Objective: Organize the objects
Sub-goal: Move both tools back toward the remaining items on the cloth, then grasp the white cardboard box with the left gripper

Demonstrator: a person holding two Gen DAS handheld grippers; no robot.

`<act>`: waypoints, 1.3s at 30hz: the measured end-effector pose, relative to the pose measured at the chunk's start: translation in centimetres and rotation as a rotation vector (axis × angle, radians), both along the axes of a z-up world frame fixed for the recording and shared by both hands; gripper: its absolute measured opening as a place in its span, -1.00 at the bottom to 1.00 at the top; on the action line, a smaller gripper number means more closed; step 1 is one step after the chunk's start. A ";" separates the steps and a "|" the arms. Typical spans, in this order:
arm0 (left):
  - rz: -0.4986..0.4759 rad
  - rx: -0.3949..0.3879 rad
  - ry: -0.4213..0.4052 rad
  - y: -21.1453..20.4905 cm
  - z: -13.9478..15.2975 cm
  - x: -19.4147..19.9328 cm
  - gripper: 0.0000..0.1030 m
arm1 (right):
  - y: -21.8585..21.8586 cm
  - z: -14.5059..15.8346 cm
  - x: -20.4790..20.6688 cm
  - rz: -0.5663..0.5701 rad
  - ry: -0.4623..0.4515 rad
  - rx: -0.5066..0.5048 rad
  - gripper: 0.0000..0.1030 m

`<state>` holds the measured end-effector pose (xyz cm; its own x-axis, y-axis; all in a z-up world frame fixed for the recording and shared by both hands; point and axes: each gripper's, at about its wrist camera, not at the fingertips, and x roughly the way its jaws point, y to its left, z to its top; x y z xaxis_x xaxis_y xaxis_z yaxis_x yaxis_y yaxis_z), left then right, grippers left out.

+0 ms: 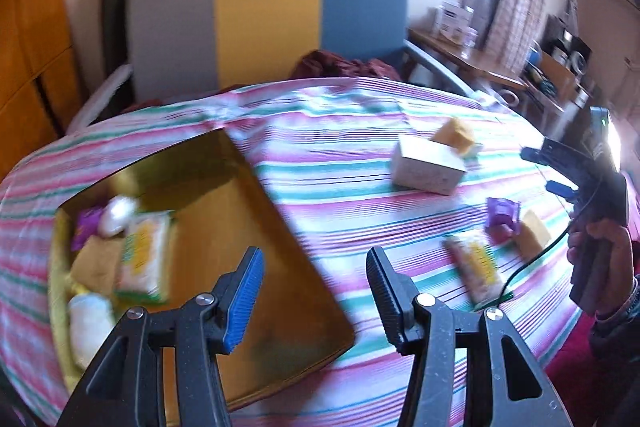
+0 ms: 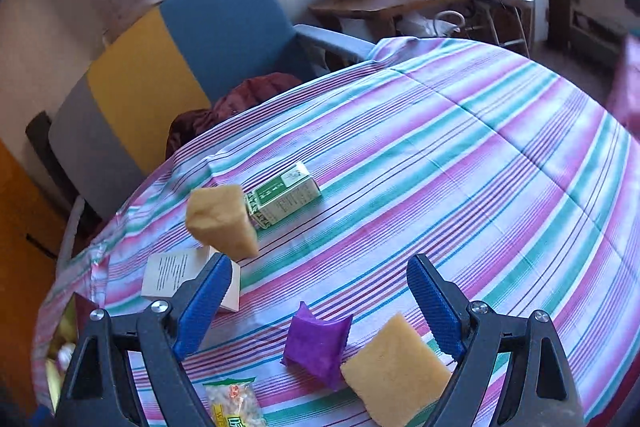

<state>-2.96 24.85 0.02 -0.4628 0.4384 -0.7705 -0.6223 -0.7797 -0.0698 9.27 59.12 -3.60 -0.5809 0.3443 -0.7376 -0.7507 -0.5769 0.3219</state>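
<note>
A yellow-lined box (image 1: 224, 211) lies open on the striped cloth (image 1: 360, 131) and holds a snack packet (image 1: 144, 255), a purple pouch, white items and a sponge. My left gripper (image 1: 316, 291) is open and empty above the box's right edge. My right gripper (image 2: 320, 307) is open and empty above a purple pouch (image 2: 318, 345) and a yellow sponge (image 2: 394, 373). Further off lie another sponge (image 2: 222, 221), a green carton (image 2: 286, 195), a white box (image 2: 182, 277) and a snack packet (image 2: 236, 405). The right gripper also shows in the left wrist view (image 1: 544, 171).
A chair (image 1: 264, 23) with grey, yellow and blue panels stands behind the table with dark red cloth (image 2: 240, 99) on its seat. A wooden side table (image 2: 384, 5) with boxes stands at the back right. An orange cupboard (image 1: 28, 67) is at the left.
</note>
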 end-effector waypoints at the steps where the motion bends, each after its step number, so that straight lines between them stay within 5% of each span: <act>1: -0.011 0.001 -0.008 0.7 -0.1 0.0 0.04 | 0.1 -0.1 0.0 -0.003 0.005 -0.009 0.74; 4: -0.053 0.001 -0.058 3.5 -0.6 -0.6 0.08 | 0.0 0.1 0.0 -0.001 0.008 -0.019 0.75; 10: -0.115 -0.028 -0.125 9.5 -2.6 -1.7 0.60 | -0.2 0.6 0.3 -0.002 0.041 -0.023 0.79; 18: -0.204 -0.060 -0.135 16.2 -4.6 -2.3 0.91 | 0.4 0.2 0.2 -0.009 0.056 -0.083 0.81; 20: -0.210 -0.047 -0.195 17.3 -5.2 -2.7 0.92 | 0.5 0.0 0.0 -0.001 0.052 -0.095 0.81; 28: -0.076 0.197 -0.391 18.5 -4.8 -5.6 0.92 | 0.7 -0.3 0.1 0.015 0.071 -0.144 0.81; 33: 0.176 0.298 -0.767 18.1 -8.3 -10.1 0.87 | 0.7 -0.2 0.2 0.015 0.077 -0.151 0.83; 39: 0.316 0.317 -0.843 18.8 -9.4 -11.3 0.87 | 0.6 -0.2 -0.1 0.037 0.089 -0.176 0.85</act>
<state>-14.24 43.63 -9.40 0.0582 0.6335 -0.7716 -0.0343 -0.7711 -0.6357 9.21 59.69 -3.83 -0.6561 0.1918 -0.7299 -0.6941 -0.5330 0.4839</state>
